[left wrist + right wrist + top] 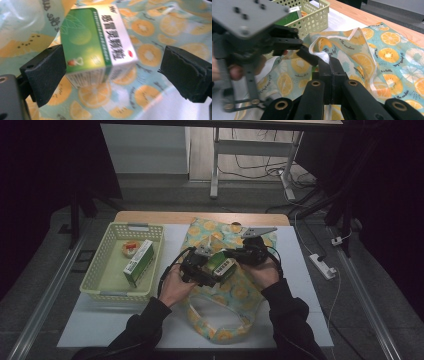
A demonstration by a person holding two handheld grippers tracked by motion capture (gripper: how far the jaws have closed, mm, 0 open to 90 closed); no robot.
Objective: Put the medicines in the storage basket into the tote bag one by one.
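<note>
At the left edge of the worktop (300,270) stands a perforated basket (102,270) containing a green box (139,263) and a small round item (130,247). Toward the middle, over the orange-print bag (235,290), the left hand-held gripper (112,72) has its jaws wide; a green-and-silver medicine box (96,47) sits between them, touching the left pad and apart from the right pad. Just beside it, toward the right edge, the right hand-held gripper (331,66) is clamped tight on a white-edged fold of the bag's fabric (322,53), lifting it.
</note>
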